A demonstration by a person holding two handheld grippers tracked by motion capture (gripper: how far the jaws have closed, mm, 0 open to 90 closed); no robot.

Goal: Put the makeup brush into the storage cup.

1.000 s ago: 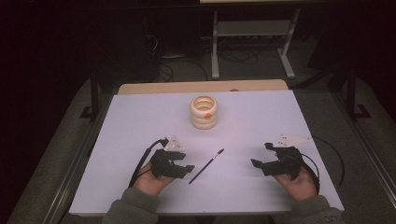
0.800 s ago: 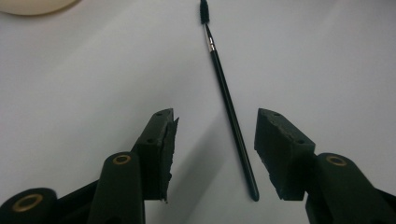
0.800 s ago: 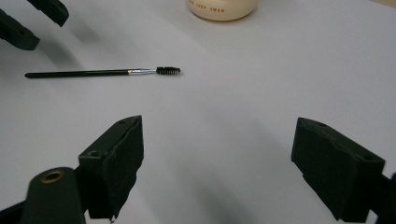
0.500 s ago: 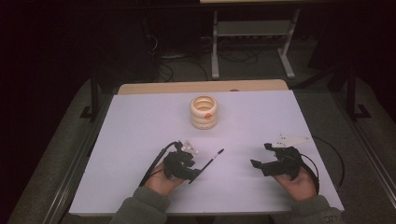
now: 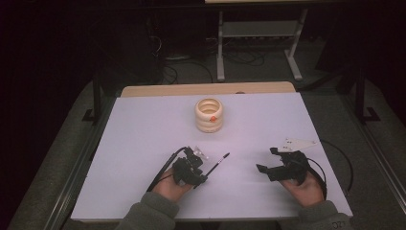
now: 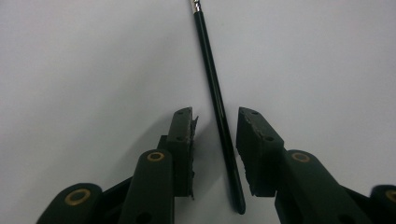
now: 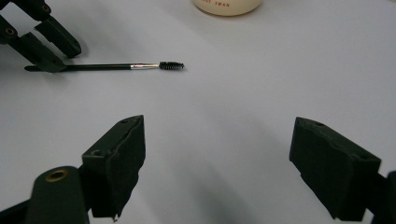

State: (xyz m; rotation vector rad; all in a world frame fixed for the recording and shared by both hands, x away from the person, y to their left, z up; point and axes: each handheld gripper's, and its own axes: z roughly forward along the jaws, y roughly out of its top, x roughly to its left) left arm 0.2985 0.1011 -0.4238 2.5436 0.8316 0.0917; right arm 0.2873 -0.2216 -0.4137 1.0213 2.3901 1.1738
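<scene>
A thin black brush (image 5: 218, 163) with a small bristle tip lies on the white table (image 5: 143, 134); its handle (image 6: 217, 93) runs up between my left gripper's jaws. My left gripper (image 5: 203, 177) sits low over the handle's near end. Its jaws have just been closing and stand narrow on either side of the handle, with small gaps still showing at the pads (image 6: 254, 135). In the right gripper view the brush (image 7: 116, 66) lies flat with my left gripper (image 7: 60, 56) at its handle end. My right gripper (image 5: 266, 159) rests at the right, open wide (image 7: 217, 135) with nothing in it.
A cream ribbed round container (image 5: 209, 115) stands at the table's middle back, its base (image 7: 227, 5) beyond the brush tip. Cables trail from both grippers. A wooden strip (image 5: 206, 89) edges the table's far side, with a metal stand on the dark floor behind.
My left gripper has slid right to the brush's handle end, and its jaws have narrowed around the handle. The right gripper has stayed put.
</scene>
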